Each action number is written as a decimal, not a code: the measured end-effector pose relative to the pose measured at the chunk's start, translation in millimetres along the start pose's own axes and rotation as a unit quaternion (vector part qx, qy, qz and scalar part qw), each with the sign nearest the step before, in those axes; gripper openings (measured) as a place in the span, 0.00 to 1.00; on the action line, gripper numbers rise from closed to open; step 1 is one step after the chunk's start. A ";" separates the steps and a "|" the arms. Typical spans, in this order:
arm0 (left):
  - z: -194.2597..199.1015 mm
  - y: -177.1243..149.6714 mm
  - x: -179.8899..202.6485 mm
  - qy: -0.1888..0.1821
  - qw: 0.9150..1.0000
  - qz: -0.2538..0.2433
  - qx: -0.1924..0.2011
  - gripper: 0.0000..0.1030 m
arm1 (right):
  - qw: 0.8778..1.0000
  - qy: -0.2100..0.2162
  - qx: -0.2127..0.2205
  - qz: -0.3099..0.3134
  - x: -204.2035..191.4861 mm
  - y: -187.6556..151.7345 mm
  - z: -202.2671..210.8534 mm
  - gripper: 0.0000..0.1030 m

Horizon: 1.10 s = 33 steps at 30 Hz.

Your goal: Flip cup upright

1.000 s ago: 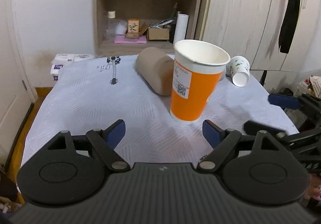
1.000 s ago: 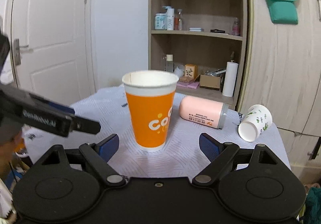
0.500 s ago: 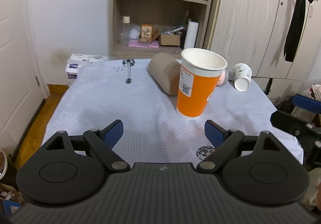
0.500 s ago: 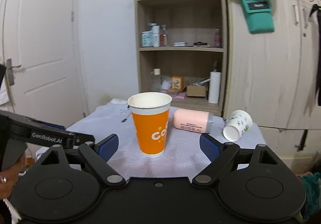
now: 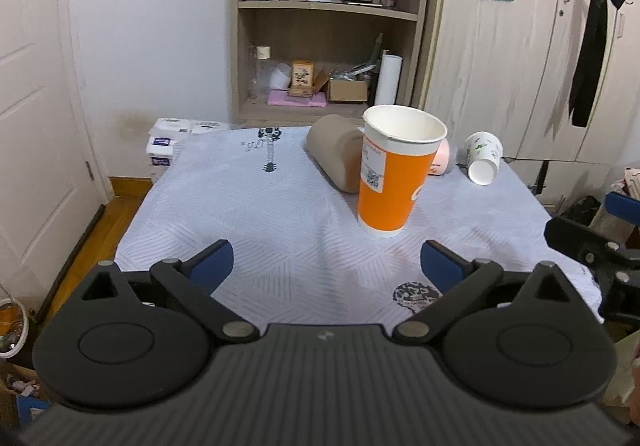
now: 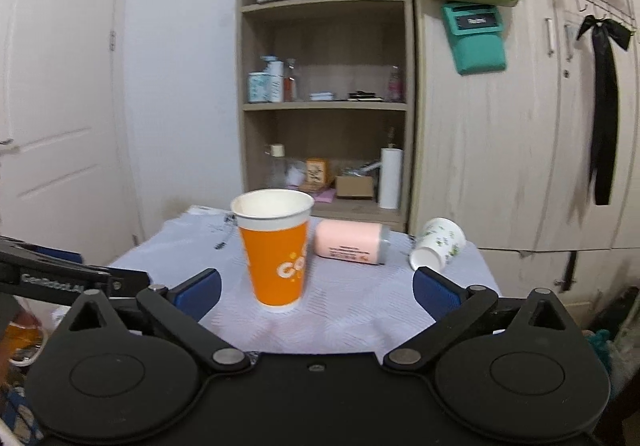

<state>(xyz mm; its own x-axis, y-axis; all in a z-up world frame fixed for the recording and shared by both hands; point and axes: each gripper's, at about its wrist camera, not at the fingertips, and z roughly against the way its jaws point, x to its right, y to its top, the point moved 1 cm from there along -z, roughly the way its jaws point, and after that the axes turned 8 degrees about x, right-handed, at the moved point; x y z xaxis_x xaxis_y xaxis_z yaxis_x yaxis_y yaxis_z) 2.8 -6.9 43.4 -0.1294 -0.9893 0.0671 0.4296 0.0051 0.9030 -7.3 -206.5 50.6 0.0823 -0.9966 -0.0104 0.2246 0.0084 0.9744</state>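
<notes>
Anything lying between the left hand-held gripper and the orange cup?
Nothing: only bare tablecloth separates the left hand-held gripper from the upright orange cup, seen in the left wrist view.

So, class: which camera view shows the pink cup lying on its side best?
The right wrist view: the pink cup lies in full side view. In the left wrist view the orange cup hides nearly all of it.

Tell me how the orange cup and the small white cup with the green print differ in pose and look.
Pose: the orange cup stands upright with its mouth up, while the small white cup lies on its side, mouth toward the cameras.
Size: the orange cup looks clearly larger than the small white cup.
Look: the orange cup has an orange wall with white lettering; the small white cup has green leaf marks.
Both rest on the tablecloth, and no gripper touches them.
</notes>
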 end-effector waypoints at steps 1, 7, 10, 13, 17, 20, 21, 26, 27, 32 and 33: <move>0.2 -0.2 0.2 0.003 1.000 -0.002 -0.001 0.99 | 1.000 -0.009 -0.003 0.002 -0.7 -0.4 -0.6 1.00; -0.5 -2.9 0.2 0.011 1.000 0.003 -0.008 0.99 | 0.999 -0.038 -0.007 0.008 -4.4 -2.1 1.6 1.00; -2.0 -4.8 -0.2 0.022 1.000 0.005 -0.009 0.99 | 0.999 -0.042 -0.006 0.015 -6.2 -2.3 4.3 1.00; -1.7 -5.8 -0.4 0.023 1.000 0.006 -0.008 0.99 | 0.999 -0.042 -0.007 0.015 -6.7 -2.9 6.2 1.00; -1.8 -6.0 0.8 0.031 1.000 0.001 -0.005 0.99 | 0.999 -0.042 -0.011 0.011 -6.8 -3.5 6.1 1.00; -2.4 -7.5 4.0 0.038 0.999 -0.010 -0.008 0.99 | 0.999 -0.044 -0.018 0.011 -7.6 -5.7 4.8 1.00; -2.2 -7.8 4.4 0.038 0.999 -0.011 -0.009 0.99 | 0.999 -0.045 -0.021 0.011 -7.7 -6.4 4.1 1.00; -2.2 -7.9 4.1 0.040 0.999 -0.012 -0.010 0.99 | 0.998 -0.055 -0.024 0.009 -7.9 -7.5 2.7 1.00; -2.3 -7.8 4.3 0.040 0.999 -0.012 -0.010 0.99 | 0.998 -0.059 -0.023 0.010 -7.6 -7.5 2.6 1.00; -2.4 -8.7 4.1 0.042 0.999 -0.014 -0.014 0.99 | 0.997 -0.068 -0.027 0.009 -5.3 -8.8 1.1 1.00; -2.6 -8.8 4.2 0.042 0.999 -0.014 -0.014 0.99 | 0.997 -0.068 -0.028 0.009 -4.7 -9.1 1.0 1.00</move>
<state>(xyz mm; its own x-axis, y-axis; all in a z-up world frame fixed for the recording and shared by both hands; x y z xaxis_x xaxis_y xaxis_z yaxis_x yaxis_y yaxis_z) 0.8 -11.4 34.7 -0.0665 -0.9978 0.0045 0.4518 -0.0261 0.8917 -10.7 -201.9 42.0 -0.0445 -0.9982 0.0404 0.2780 0.0265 0.9602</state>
